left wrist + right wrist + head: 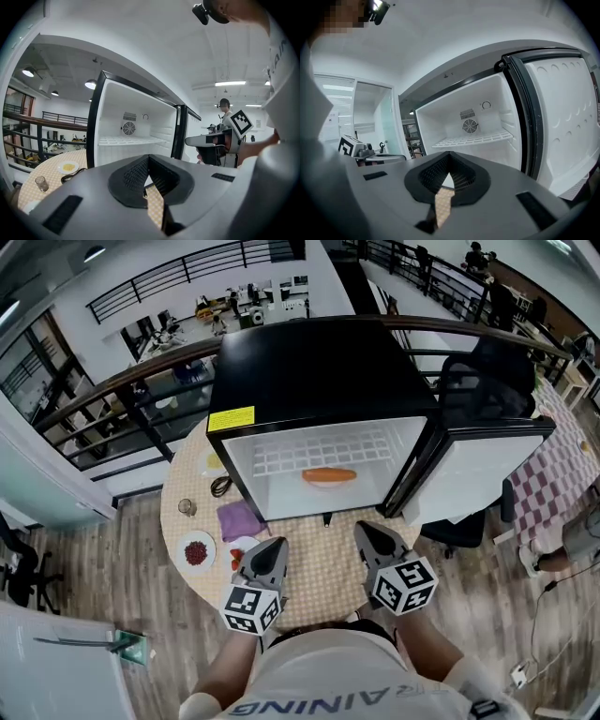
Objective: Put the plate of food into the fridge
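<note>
A black mini fridge [314, 371] stands on the round table with its door [483, 470] swung open to the right. Inside, a white plate with orange food [330, 475] rests on the white interior. In both gripper views my own jaws hide the fridge's lower part, so only its wire shelf [124, 140] and back fan show there. In front of the fridge, over the table's near edge, my left gripper [273, 545] and right gripper [366, 532] are both shut and hold nothing. The jaws point at the opening.
Left of the fridge on the checked tablecloth [323, 563] lie a purple cloth [240, 519], a plate of red food [196, 552], a small glass [187, 507] and a plate of yellow food [69, 167]. A black office chair [483, 381] stands behind the open door.
</note>
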`<state>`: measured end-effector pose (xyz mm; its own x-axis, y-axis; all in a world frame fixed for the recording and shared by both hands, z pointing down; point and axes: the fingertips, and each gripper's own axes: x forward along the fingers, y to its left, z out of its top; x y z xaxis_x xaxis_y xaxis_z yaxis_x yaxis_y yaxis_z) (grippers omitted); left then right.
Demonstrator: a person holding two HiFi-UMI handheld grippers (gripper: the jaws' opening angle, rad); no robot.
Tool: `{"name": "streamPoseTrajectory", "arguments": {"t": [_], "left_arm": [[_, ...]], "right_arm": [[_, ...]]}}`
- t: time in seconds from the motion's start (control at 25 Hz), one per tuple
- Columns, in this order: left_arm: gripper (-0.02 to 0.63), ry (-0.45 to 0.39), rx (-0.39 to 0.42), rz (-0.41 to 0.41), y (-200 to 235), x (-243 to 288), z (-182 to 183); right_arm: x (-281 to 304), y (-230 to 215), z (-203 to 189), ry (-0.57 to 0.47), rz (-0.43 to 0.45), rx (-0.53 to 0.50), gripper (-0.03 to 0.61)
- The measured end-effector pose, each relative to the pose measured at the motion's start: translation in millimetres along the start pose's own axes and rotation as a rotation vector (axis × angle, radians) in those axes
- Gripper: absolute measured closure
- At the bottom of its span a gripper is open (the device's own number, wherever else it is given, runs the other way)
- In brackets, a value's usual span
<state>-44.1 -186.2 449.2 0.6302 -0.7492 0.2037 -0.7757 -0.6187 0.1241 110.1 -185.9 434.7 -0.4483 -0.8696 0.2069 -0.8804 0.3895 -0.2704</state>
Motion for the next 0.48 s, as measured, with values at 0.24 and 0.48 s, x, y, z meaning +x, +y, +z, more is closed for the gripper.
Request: {"name": "streamPoseTrajectory", "arguments": {"t": [0.24, 0.48], "left_arm": [[0.606, -0.004, 0.001, 0.013, 2.0, -1.2, 0.9], [0.606, -0.006, -0.002, 0.031, 4.3, -3.4, 0.2]], "right_arm": [[3.3, -3.7, -1.6, 0.004, -0.01, -0.005, 0.558], [7.0, -2.4, -4.1, 0.013, 0.005, -0.015, 0.558]]}}
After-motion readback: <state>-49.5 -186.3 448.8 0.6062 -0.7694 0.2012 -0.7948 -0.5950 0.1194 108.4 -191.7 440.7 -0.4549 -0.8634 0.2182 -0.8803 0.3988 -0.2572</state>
